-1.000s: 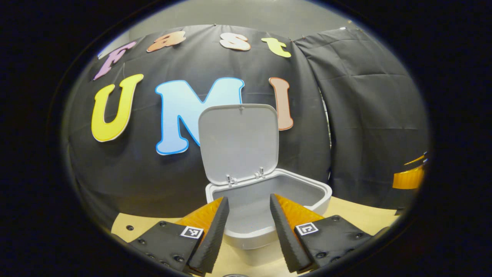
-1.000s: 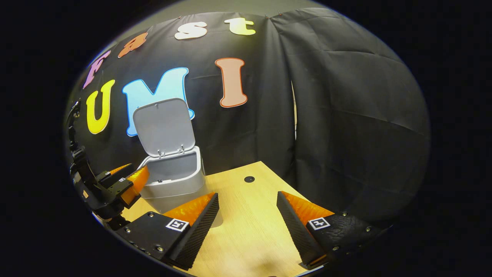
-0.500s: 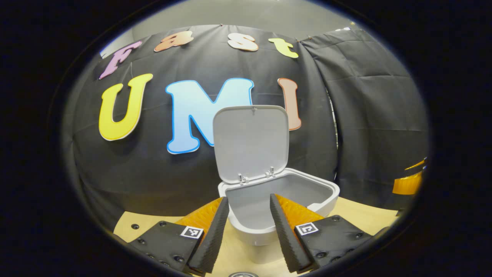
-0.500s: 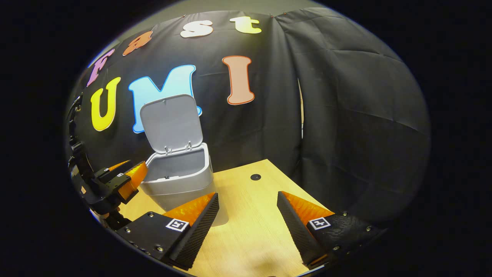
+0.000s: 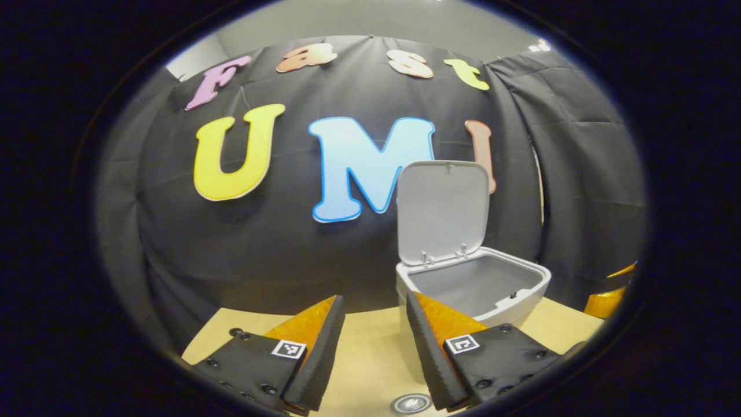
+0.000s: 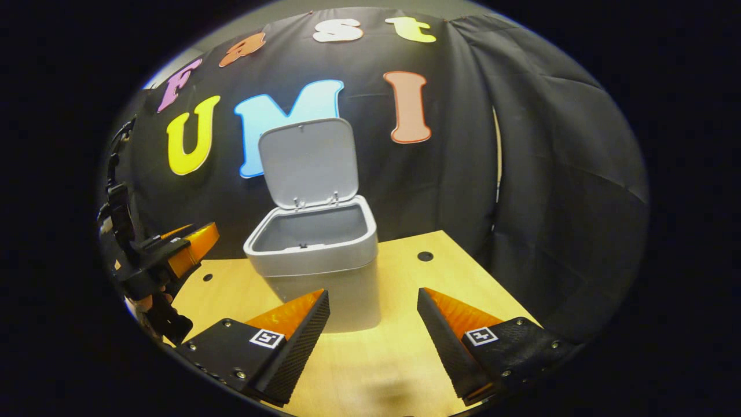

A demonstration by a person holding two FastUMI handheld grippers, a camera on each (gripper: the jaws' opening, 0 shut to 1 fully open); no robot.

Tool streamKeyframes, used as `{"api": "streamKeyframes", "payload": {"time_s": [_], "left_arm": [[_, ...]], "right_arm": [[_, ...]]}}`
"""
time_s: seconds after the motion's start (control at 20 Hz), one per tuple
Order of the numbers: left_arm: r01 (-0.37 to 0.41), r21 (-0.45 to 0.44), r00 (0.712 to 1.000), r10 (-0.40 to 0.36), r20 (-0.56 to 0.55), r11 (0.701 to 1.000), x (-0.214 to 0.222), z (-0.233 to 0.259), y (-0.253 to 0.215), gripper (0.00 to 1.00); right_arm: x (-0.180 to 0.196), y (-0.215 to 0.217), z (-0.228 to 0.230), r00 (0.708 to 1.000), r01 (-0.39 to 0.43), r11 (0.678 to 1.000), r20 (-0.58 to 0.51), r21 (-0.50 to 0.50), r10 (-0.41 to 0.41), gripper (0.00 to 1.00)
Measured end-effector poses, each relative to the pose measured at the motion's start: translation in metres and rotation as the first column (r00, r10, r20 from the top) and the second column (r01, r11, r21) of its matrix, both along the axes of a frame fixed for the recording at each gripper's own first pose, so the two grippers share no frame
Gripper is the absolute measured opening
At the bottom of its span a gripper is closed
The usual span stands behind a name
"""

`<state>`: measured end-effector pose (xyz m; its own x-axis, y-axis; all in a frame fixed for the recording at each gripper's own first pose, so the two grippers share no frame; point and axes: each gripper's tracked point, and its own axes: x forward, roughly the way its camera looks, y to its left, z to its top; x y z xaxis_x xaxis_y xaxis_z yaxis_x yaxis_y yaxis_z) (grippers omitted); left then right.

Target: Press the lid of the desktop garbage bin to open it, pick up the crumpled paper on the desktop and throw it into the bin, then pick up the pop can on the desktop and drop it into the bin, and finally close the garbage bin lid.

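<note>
The left tool (image 5: pixel 373 347) sits at the bottom middle of the left gripper view with its two fingers spread apart and nothing between them but bare table (image 5: pixel 365 359); it touches nothing. The right tool (image 6: pixel 373 341) sits at the bottom of the right gripper view, its fingers spread wider still, likewise empty and clear of everything. In the right gripper view the left tool (image 6: pixel 188 249) also appears at the left edge of the frame, held up beside the bin and apart from it. The bin (image 6: pixel 324 272) stands upright on the table in the middle of the right gripper view, just beyond the right tool's left finger; in the left gripper view the bin (image 5: pixel 474 289) is at the right of centre, behind the left tool's right finger. Its lid (image 6: pixel 307 162) is swung up and stands nearly upright on its hinges at the back rim, against the black cloth wall (image 6: pixel 550 174). The inside of the bin, as far as its upper walls show, looks plain grey; its bottom is hidden from both views, so I cannot tell what lies in it. A small round metal thing (image 5: pixel 410 403) shows on the table at the very bottom of the left gripper view, too cut off to tell what it is.
</note>
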<state>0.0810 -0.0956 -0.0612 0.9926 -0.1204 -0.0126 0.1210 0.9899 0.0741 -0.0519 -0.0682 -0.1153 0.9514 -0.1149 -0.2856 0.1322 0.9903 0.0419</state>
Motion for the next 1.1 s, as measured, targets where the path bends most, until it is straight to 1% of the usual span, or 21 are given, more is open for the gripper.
{"api": "streamKeyframes", "payload": {"time_s": [0.05,0.1,0.15,0.2,0.35,0.55,0.65,0.7,0.85,0.9,0.95,1.0,1.05,1.1], "left_arm": [[-0.027,0.003,1.0,0.027,0.0,1.0,-0.003,0.001,0.014,0.79],[-0.054,0.005,0.999,0.054,-0.001,0.999,-0.006,0.001,0.028,0.67],[-0.079,0.003,0.997,0.079,-0.002,0.997,-0.01,0.002,0.04,0.67],[-0.1,-0.005,0.995,0.1,-0.004,0.995,-0.014,0.002,0.052,0.73],[-0.167,-0.021,0.986,0.167,-0.009,0.986,-0.027,0.004,0.087,0.73],[-0.245,-0.019,0.969,0.245,-0.014,0.969,-0.048,0.004,0.129,0.71],[-0.279,-0.03,0.96,0.279,-0.013,0.96,-0.059,0.004,0.148,0.8],[-0.292,-0.038,0.957,0.291,-0.015,0.956,-0.064,0.004,0.156,0.83],[-0.328,-0.062,0.945,0.328,-0.009,0.943,-0.077,0.007,0.179,0.98],[-0.337,-0.066,0.941,0.337,-0.009,0.939,-0.079,0.007,0.185,0.98],[-0.348,-0.066,0.938,0.348,-0.01,0.935,-0.083,0.007,0.189,1.0],[-0.358,-0.063,0.933,0.358,-0.01,0.931,-0.084,0.007,0.195,0.97],[-0.368,-0.062,0.93,0.368,-0.008,0.928,-0.087,0.008,0.199,1.0],[-0.373,-0.062,0.928,0.374,-0.006,0.926,-0.089,0.009,0.202,0.98]], "right_arm": [[0.004,0.009,-0.002,1.0,-0.022,1.0,-0.002,0.001,0.022,0.98],[0.007,0.018,-0.004,0.999,-0.046,0.999,-0.007,0.003,0.046,0.98],[0.008,0.028,-0.008,0.998,-0.069,0.998,-0.012,0.004,0.069,0.98],[0.011,0.037,-0.01,0.996,-0.091,0.996,-0.019,0.007,0.091,0.98],[0.014,0.064,-0.021,0.987,-0.152,0.988,-0.042,0.017,0.153,0.98],[0.02,0.096,-0.037,0.971,-0.225,0.974,-0.079,0.023,0.226,0.98],[0.021,0.11,-0.045,0.961,-0.255,0.967,-0.1,0.025,0.257,0.98],[0.022,0.116,-0.049,0.956,-0.269,0.963,-0.11,0.024,0.27,0.98],[0.024,0.133,-0.062,0.94,-0.309,0.951,-0.143,0.019,0.309,0.98],[0.026,0.138,-0.066,0.935,-0.321,0.947,-0.155,0.015,0.32,0.98],[0.028,0.143,-0.07,0.929,-0.332,0.943,-0.168,0.009,0.329,0.98],[0.028,0.147,-0.076,0.923,-0.343,0.939,-0.184,0.003,0.337,0.98],[0.027,0.15,-0.082,0.917,-0.353,0.936,-0.202,-0.004,0.345,0.98],[0.03,0.153,-0.089,0.912,-0.357,0.934,-0.221,-0.015,0.345,0.98]]}}
